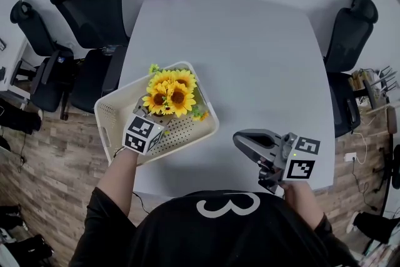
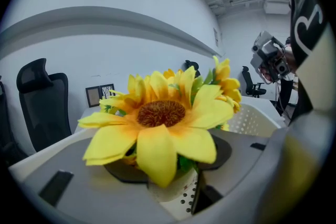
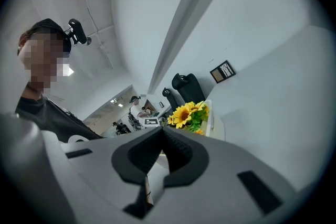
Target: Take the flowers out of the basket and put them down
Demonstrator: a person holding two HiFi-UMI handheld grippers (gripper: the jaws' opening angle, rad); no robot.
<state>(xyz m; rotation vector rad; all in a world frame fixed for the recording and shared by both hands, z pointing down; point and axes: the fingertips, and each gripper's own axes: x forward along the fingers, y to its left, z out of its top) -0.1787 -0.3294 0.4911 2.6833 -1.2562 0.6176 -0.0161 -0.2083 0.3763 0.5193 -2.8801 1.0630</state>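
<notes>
– While the sunflowers (image 1: 169,94) sit inside the cream basket (image 1: 112,110), what is holding them?

– The left gripper (image 1: 157,114) pinches the bunch just under the heads. In the left gripper view its dark pads stand on both sides of the green stems, and one big bloom covers most of the contact, so I judge the grip more than I see it.

– And the other one?

– The right gripper (image 1: 245,141) has its jaws pressed together with nothing between them. It hovers over the near side of the worktop (image 1: 250,59), well apart from the basket.

– So what could go wrong?

– Nothing steadies the basket. It looks light, and its left part seems to stick out past the worktop edge. If leaves or stems catch on the perforated wall during the lift, the basket may rise with the flowers, or slide and tip off.

– Anything else?

– The pads may grip only some stems. Then a loose flower could slip out and stay behind.
</notes>
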